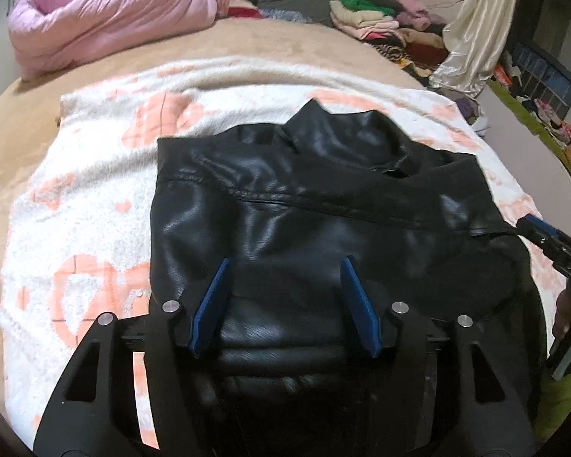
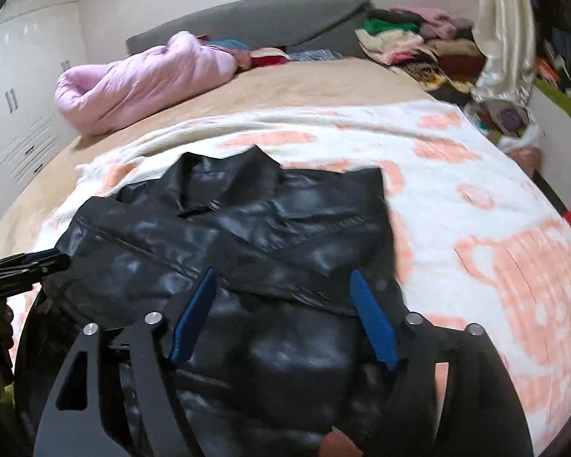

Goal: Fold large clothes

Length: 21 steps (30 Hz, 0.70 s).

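The black leather-look jacket (image 1: 304, 205) lies on the white-and-peach blanket (image 1: 95, 198) on the bed, glossy and creased, sleeves folded in. It looks heavy, thick and slick (likely springy at folds), so hems or seams seem the best holds. The left hand-held gripper (image 1: 285, 301) and right hand-held gripper (image 2: 281, 312) both hover spread, holding nothing.

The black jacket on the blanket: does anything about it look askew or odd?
The black leather jacket lies partly folded on the white and pink blanket, but unevenly: its collar sticks up in a point and the folded-over panel's edge runs diagonally. No damage shows.
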{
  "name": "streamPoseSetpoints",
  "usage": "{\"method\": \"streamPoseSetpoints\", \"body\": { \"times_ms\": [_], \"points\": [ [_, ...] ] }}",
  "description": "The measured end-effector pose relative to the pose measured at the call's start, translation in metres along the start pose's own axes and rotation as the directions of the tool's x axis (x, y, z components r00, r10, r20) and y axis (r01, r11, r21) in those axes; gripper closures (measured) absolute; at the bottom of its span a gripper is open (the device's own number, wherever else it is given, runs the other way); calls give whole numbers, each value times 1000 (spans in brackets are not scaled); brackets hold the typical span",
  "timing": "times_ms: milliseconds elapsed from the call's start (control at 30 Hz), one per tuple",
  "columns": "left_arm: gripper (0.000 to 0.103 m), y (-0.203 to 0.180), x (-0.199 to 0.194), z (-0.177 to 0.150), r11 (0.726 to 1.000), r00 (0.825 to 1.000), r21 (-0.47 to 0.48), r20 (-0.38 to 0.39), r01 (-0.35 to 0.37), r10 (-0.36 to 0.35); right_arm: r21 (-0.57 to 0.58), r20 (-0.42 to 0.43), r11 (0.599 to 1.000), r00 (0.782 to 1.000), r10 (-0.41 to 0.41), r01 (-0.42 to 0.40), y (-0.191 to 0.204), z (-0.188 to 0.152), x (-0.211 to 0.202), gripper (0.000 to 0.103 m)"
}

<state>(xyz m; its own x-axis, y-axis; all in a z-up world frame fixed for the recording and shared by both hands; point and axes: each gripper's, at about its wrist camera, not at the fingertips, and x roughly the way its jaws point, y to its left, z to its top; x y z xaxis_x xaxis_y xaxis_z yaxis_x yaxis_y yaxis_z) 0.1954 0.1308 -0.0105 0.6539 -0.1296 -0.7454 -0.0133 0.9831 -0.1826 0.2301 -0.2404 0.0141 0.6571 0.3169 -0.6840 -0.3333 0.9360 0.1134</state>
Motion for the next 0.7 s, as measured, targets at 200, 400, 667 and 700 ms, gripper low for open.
{"method": "streamPoseSetpoints", "body": {
  "times_ms": [200,400,667,700],
  "points": [
    [52,-43,5,-16,990,999,139,-42,14,-9,50,-102,998,994,37,-32,-14,-23,20,72],
    [52,-56,21,-24,977,999,210,-34,-31,39,24,53,998,997,53,-54,-11,-7,-3,92],
    [51,-55,32,-27,976,997,217,-65,-32,47,-4,-9,996,996,-94,94,-17,-14,12,65],
    [51,-55,32,-28,975,997,219,-67,-32,48,1,27,994,994,-109,109,-16,-14,3,65]
  ]
}}
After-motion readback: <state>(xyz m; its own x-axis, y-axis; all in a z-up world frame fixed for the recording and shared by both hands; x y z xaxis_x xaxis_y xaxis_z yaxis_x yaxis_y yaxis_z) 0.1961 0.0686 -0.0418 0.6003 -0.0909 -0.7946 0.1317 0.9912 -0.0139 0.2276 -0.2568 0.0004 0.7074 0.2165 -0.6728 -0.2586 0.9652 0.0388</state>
